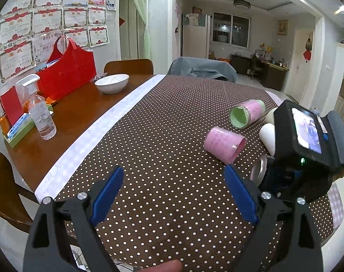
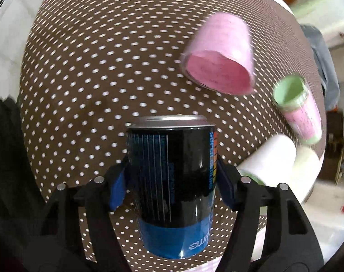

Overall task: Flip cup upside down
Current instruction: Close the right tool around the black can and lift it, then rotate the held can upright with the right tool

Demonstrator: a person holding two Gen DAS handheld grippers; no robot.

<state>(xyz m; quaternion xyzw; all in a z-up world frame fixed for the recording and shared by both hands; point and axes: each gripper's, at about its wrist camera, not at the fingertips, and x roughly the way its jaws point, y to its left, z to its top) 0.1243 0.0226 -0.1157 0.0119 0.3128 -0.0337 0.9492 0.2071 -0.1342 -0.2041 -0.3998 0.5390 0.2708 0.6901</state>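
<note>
My right gripper (image 2: 172,181) is shut on a black and blue can-shaped cup (image 2: 172,181) with a metal rim, holding it above the dotted tablecloth (image 2: 92,68); its printed text reads upside down. In the left wrist view the right gripper's body (image 1: 308,140) is at the right, with the cup's metal rim (image 1: 259,168) just showing beneath it. My left gripper (image 1: 174,195) is open and empty over the cloth. A pink cup (image 1: 224,144) (image 2: 219,56) lies on its side. A pink and green cup (image 1: 248,113) (image 2: 296,111) and two white cups (image 1: 268,136) (image 2: 274,156) also lie on their sides.
The brown dotted cloth (image 1: 172,124) covers the right part of a wooden table (image 1: 81,117). On the bare wood stand a white bowl (image 1: 111,82), a spray bottle (image 1: 40,113), a red bag (image 1: 67,72) and a green tray (image 1: 17,133). Chairs stand at the far side.
</note>
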